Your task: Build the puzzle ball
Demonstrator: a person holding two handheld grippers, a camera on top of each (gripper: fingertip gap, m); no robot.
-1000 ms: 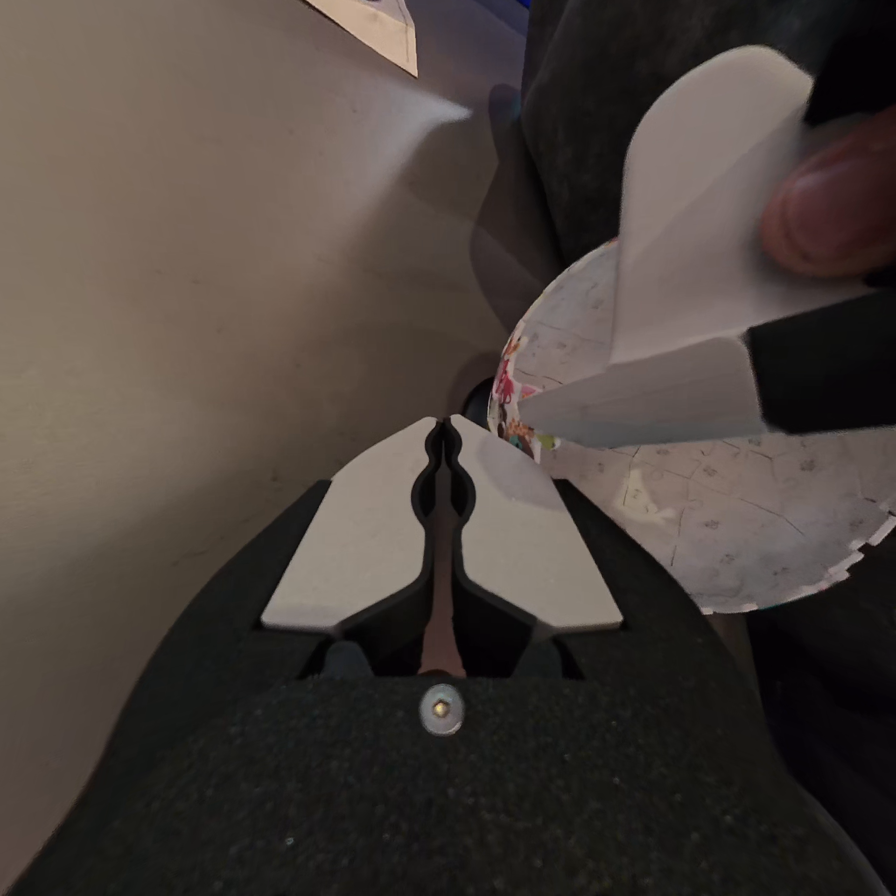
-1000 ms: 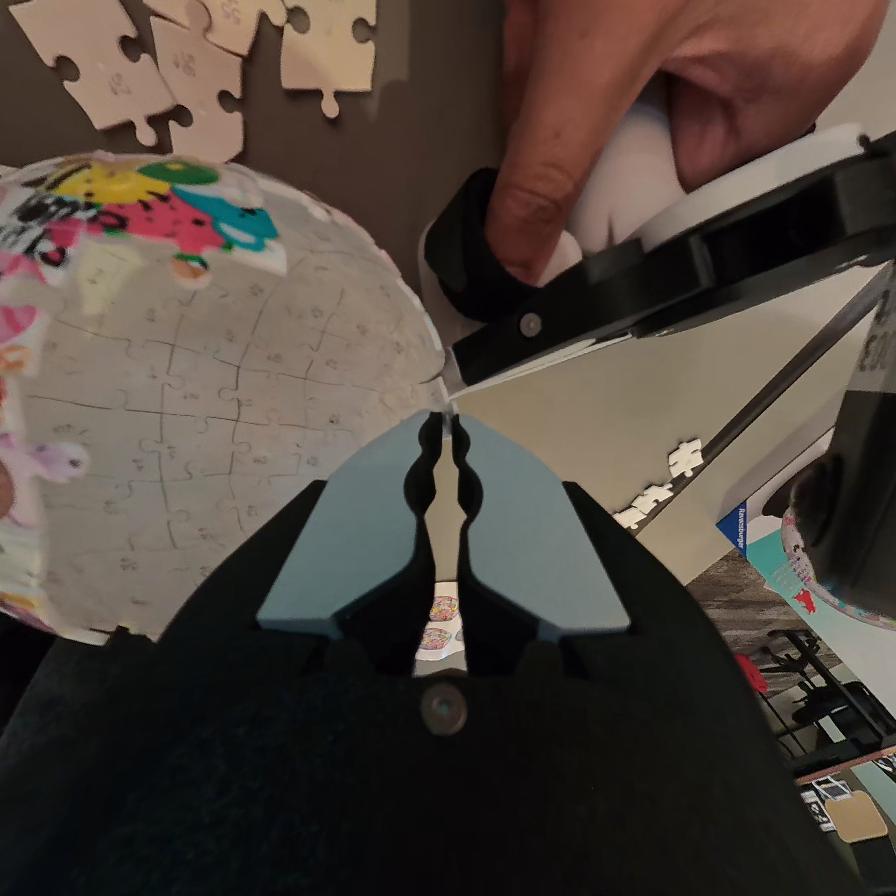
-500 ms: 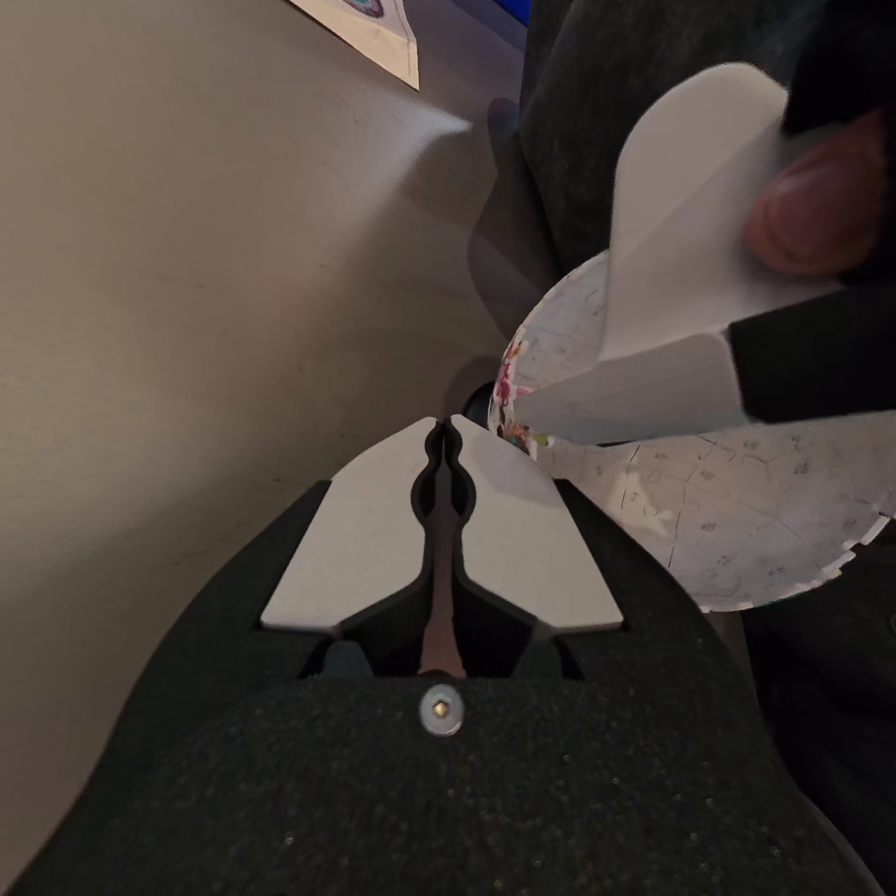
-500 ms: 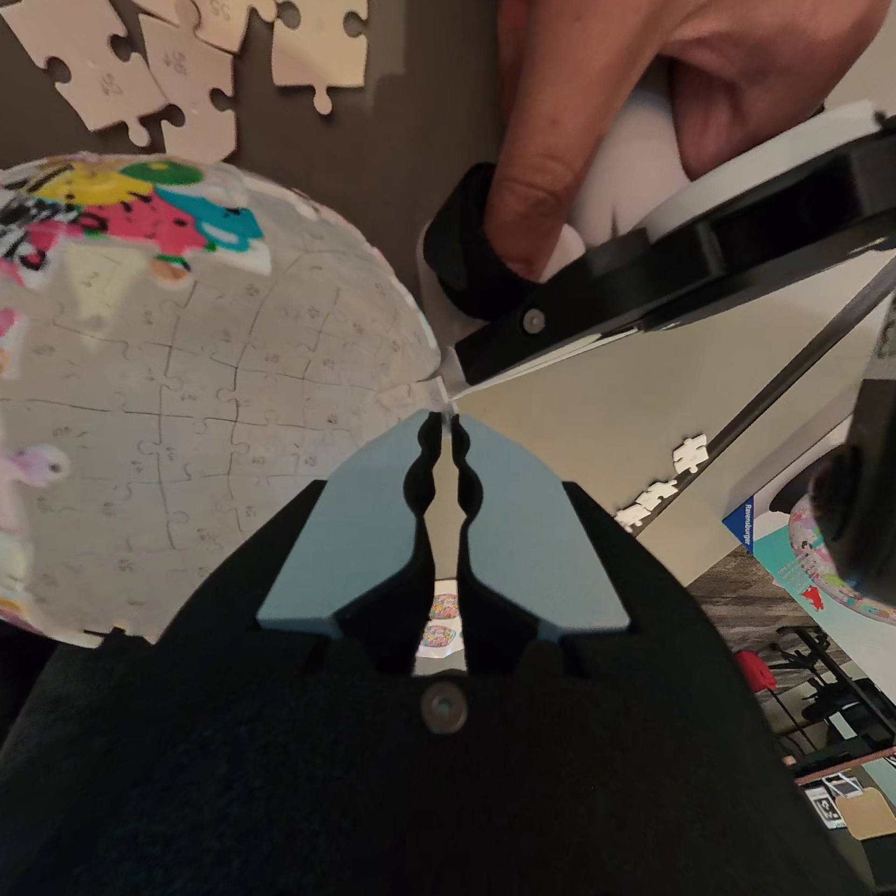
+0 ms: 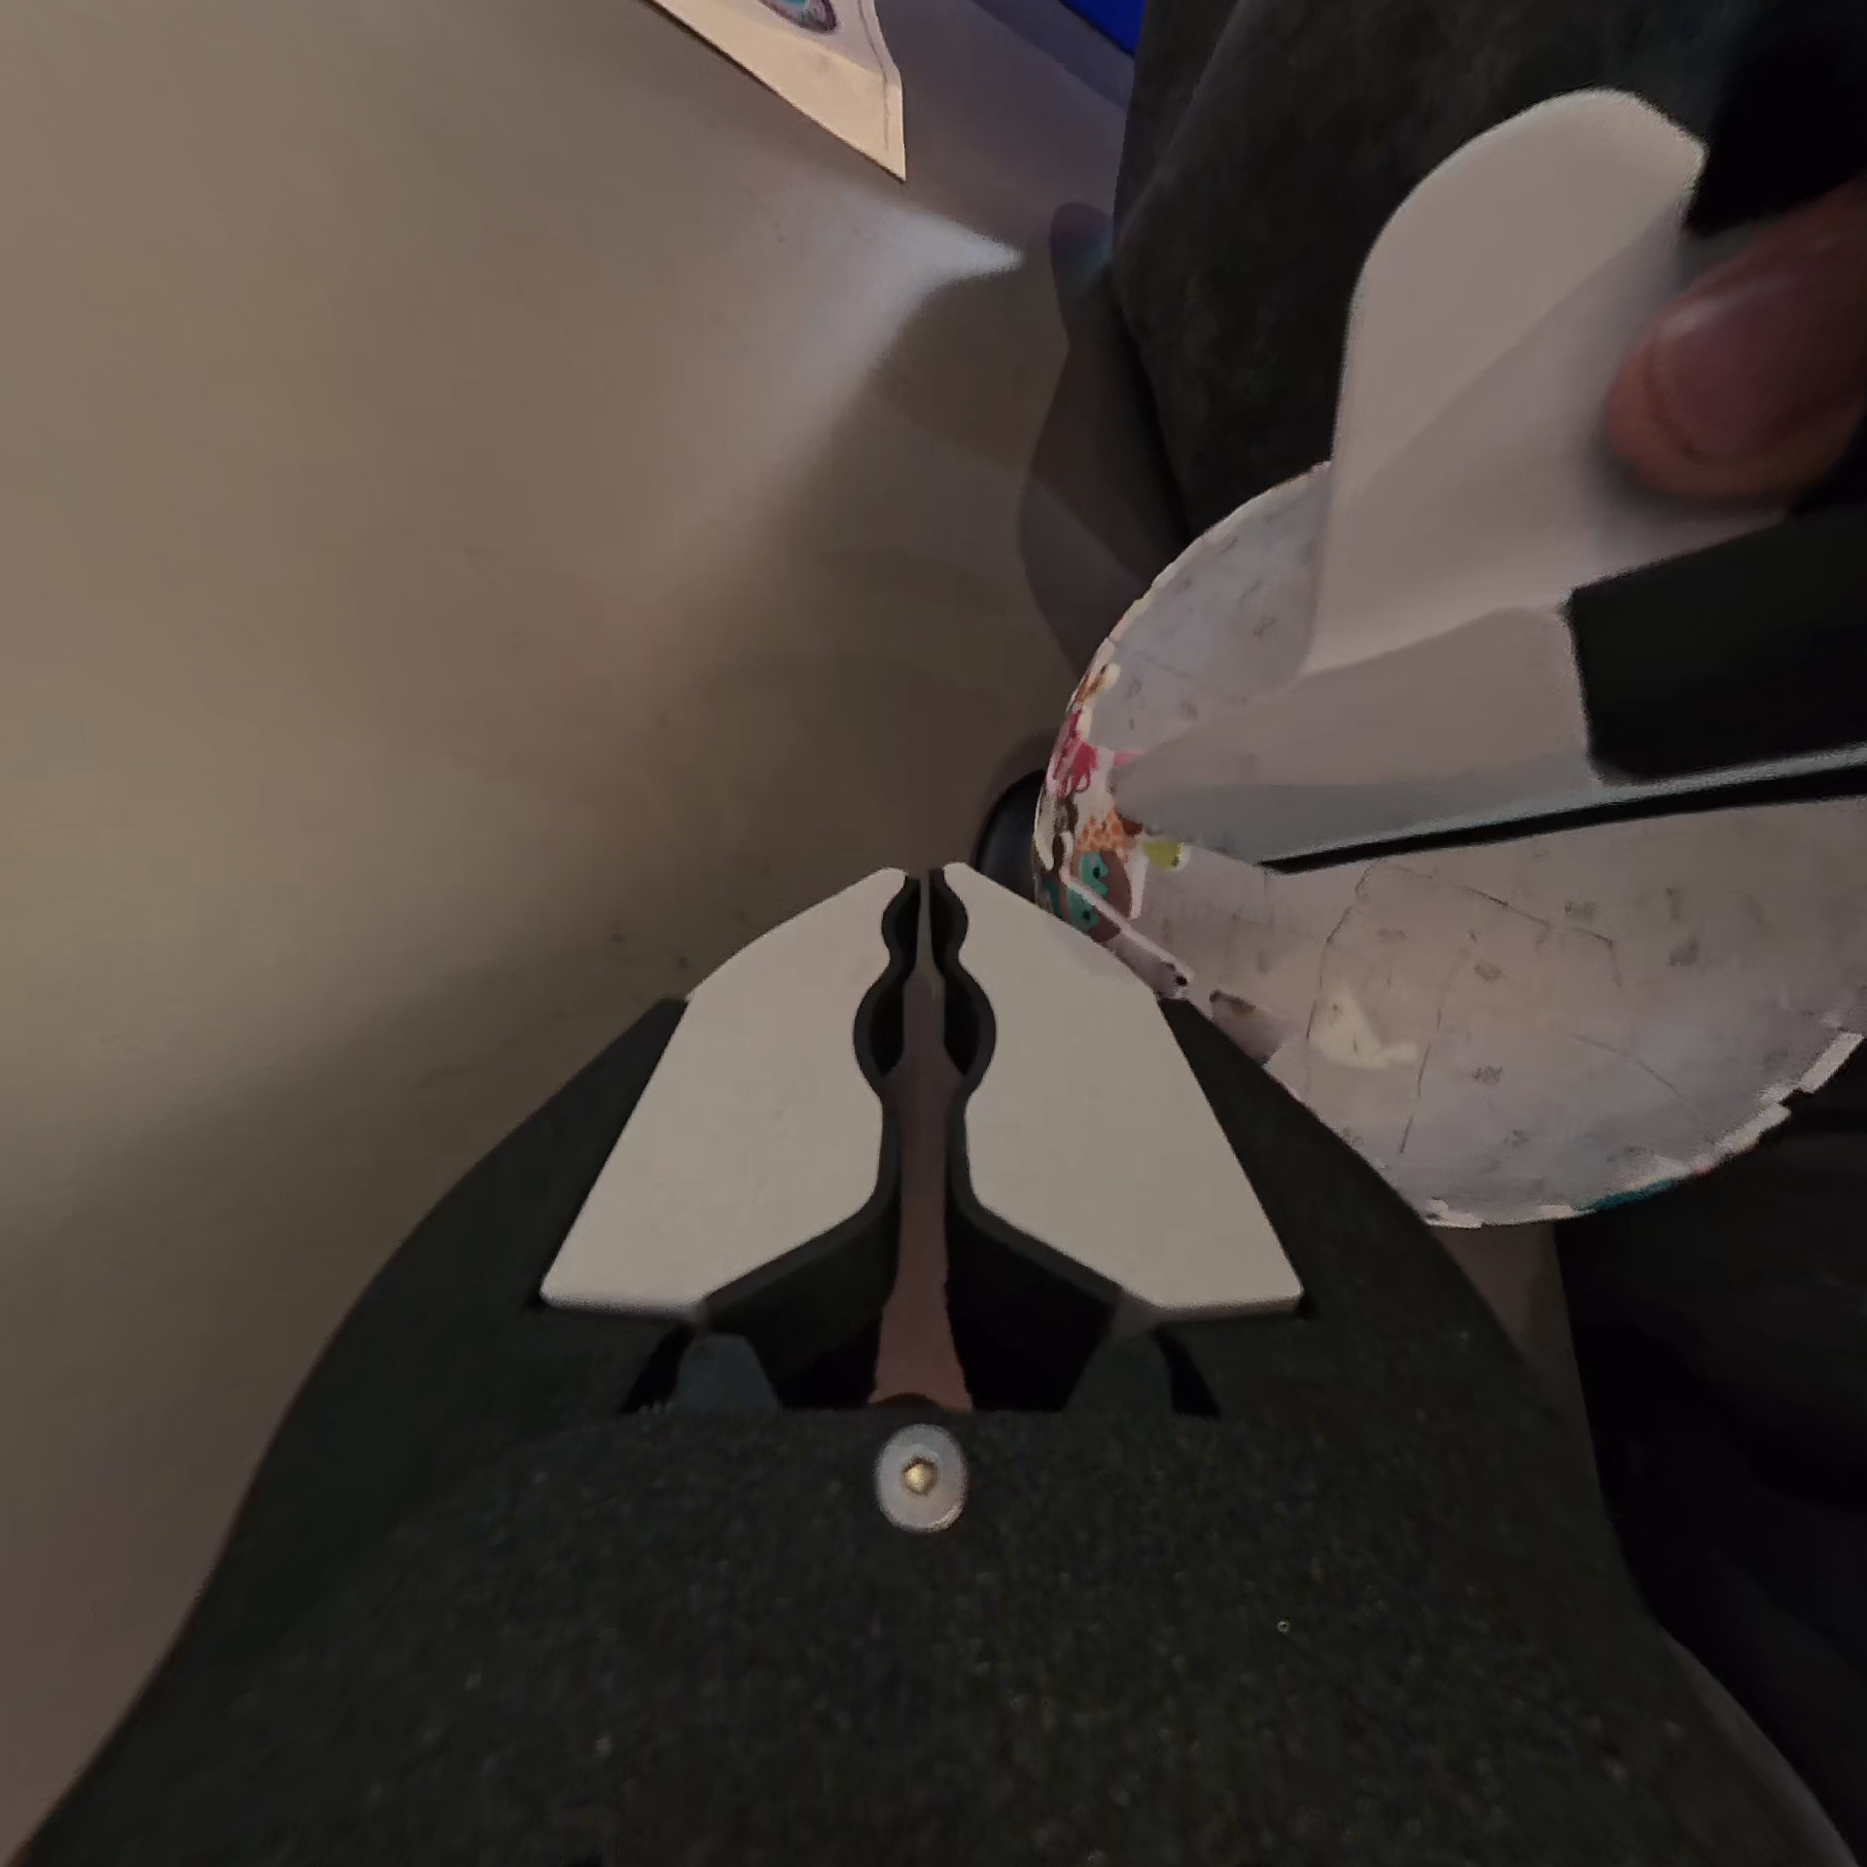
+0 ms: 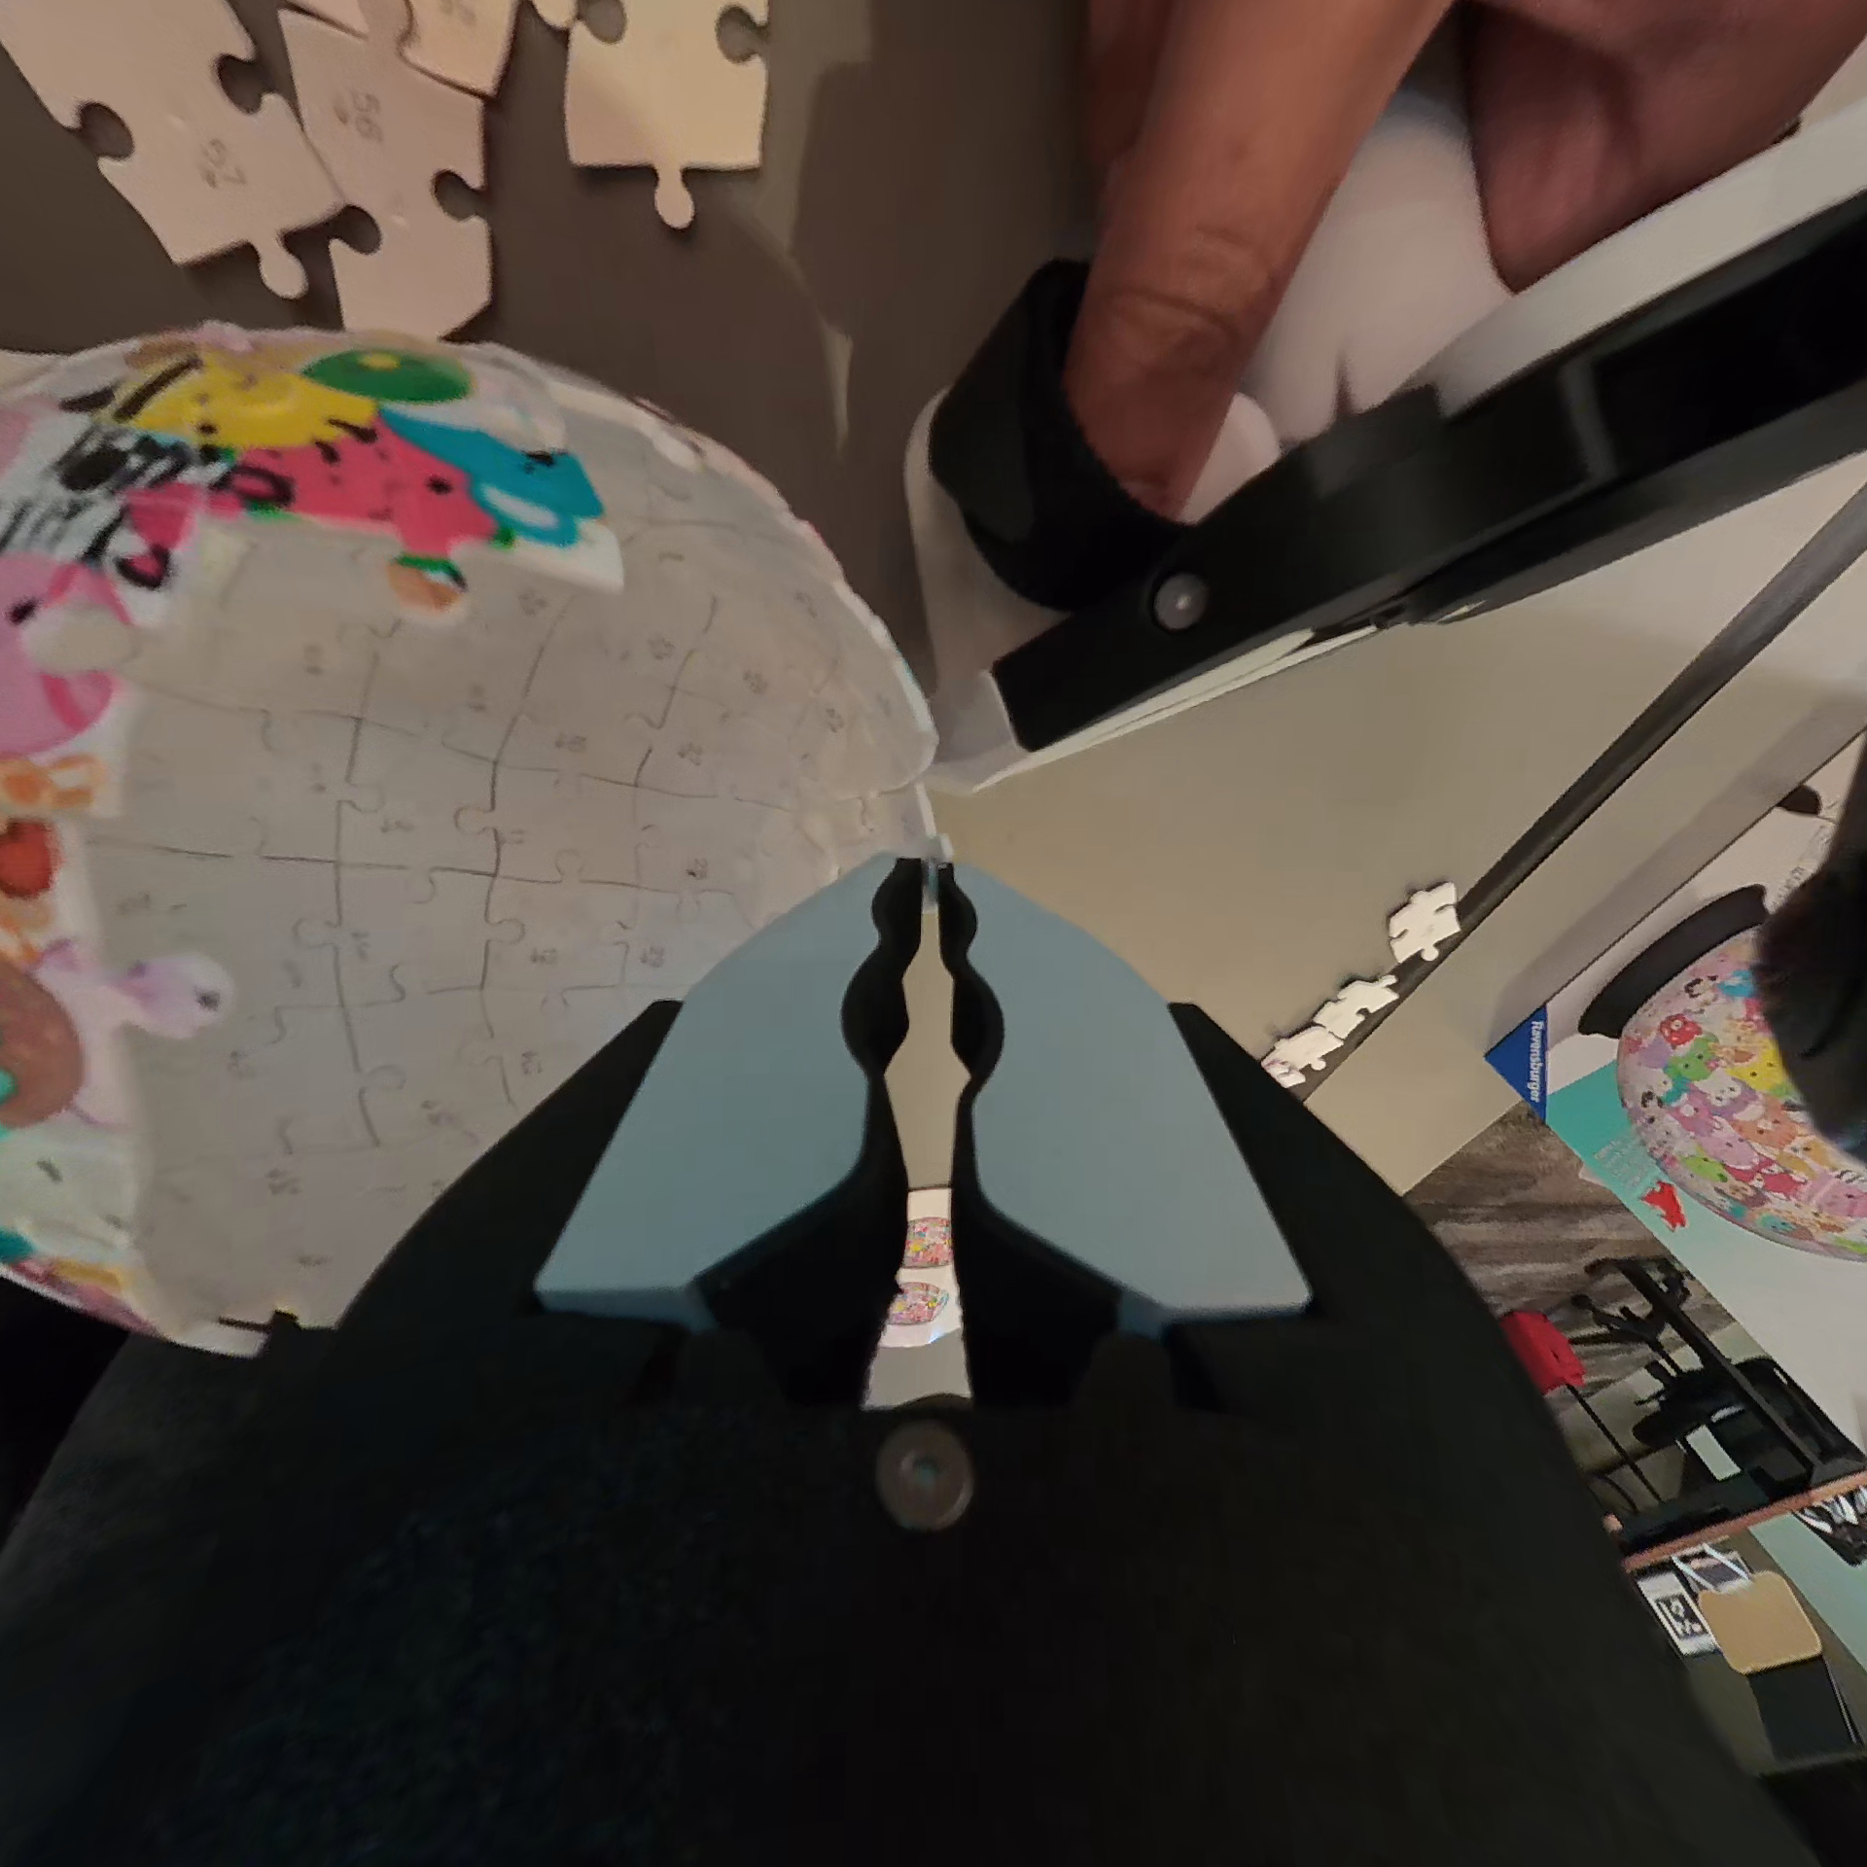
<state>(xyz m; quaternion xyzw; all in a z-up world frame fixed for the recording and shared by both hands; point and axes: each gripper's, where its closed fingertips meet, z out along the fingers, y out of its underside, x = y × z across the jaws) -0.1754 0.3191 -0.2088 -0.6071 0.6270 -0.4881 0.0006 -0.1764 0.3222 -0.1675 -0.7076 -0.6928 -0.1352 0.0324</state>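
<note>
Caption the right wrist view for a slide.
Right gripper pinches a small white piece at the edge of the half-built puzzle ball, loose pieces lying beyond.

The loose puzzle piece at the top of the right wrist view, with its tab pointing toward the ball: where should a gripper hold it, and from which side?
Probably across the tab of the puzzle piece, coming from the side of the puzzle ball. It lies flat on the dark surface; the tab juts out free, while other pieces crowd its left edge.
</note>
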